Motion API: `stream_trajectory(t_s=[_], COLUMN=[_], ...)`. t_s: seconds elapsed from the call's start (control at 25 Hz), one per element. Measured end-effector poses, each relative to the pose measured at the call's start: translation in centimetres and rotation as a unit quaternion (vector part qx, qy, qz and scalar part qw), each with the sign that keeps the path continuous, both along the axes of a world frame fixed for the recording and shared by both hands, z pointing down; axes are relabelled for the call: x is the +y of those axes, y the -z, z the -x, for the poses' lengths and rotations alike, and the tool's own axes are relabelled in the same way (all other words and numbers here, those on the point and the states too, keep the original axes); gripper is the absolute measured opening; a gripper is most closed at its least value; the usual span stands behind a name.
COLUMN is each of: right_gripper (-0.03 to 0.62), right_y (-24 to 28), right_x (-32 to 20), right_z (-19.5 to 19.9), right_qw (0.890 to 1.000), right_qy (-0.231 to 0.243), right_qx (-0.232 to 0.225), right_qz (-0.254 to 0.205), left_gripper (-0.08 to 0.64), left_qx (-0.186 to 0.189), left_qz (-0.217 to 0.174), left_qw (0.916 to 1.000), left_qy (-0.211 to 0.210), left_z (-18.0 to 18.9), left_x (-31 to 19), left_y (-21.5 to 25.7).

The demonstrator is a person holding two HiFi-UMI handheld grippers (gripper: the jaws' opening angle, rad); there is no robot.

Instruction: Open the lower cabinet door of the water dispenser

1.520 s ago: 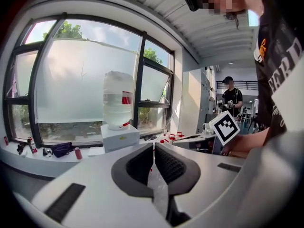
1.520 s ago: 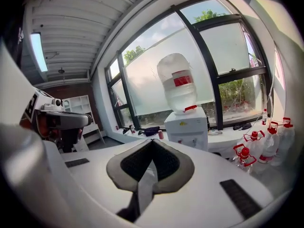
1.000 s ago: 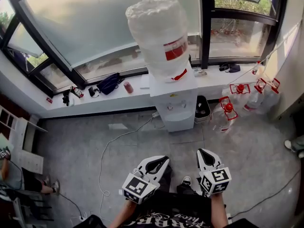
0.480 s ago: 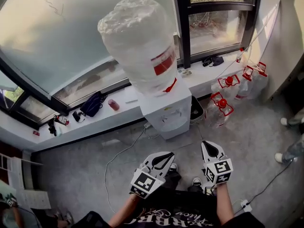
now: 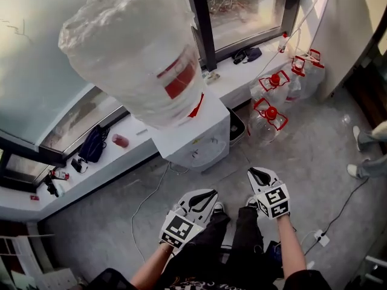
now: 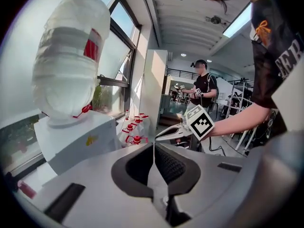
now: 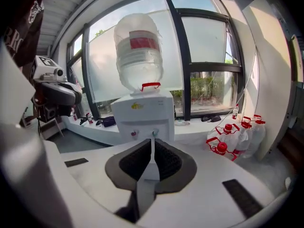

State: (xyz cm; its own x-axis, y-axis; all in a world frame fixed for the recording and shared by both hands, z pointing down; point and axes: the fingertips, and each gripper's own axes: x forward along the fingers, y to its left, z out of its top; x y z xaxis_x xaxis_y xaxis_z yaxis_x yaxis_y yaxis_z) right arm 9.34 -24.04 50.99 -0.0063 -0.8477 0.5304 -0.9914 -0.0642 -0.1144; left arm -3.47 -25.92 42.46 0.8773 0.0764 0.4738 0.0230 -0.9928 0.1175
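The white water dispenser (image 5: 193, 139) stands against the window ledge, topped by a big wrapped bottle (image 5: 133, 47). From above I see only its top and tap panel; the lower cabinet door is out of sight. In the right gripper view the dispenser (image 7: 142, 110) faces me, its lower part behind the jaws. My left gripper (image 5: 211, 193) is shut and empty, short of the dispenser and to its left. My right gripper (image 5: 254, 173) hovers in front of it to the right; its jaws are just opening, the tips still almost together with nothing between them.
Several water jugs with red caps (image 5: 272, 110) stand right of the dispenser, with a black bin (image 5: 237, 125) between. Cables (image 5: 145, 204) and a power strip (image 5: 320, 237) lie on the floor. Another person's feet (image 5: 363, 156) are at the right. Small items sit on the ledge (image 5: 115, 141).
Both grippers have moved forward and lower toward the dispenser, which now looms larger and nearer in the head view. Neither holds anything.
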Motion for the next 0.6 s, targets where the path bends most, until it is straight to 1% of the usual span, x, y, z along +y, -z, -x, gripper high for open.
stream_trajectory(t_s=[0.16, 0.28, 0.4, 0.6], right_gripper=[0.038, 0.045, 0.077, 0.125], right_y=[-4.6, -9.2, -14.7, -25.0], right_x=[-2.3, -4.3, -6.0, -8.4], right_z=[-3.2, -6.3, -8.3, -9.9], right_qw=[1.000, 0.999, 0.998, 0.994], right_qy=[0.010, 0.019, 0.046, 0.097], right_qx=[-0.016, -0.028, -0.034, -0.050], right_qz=[-0.021, -0.025, -0.017, 0.006], left_gripper=[0.020, 0.020, 0.020, 0.020], left_qx=[0.011, 0.007, -0.007, -0.019], left_qz=[0.023, 0.037, 0.031, 0.026], left_qw=[0.9993, 0.9979, 0.9969, 0.9956], left_qy=[0.028, 0.053, 0.073, 0.088], left_z=[-2.7, -5.4, -7.4, -10.3], left_x=[-2.5, -4.4, -5.5, -5.8], left_y=[-3.9, -7.6, -11.4, -18.5])
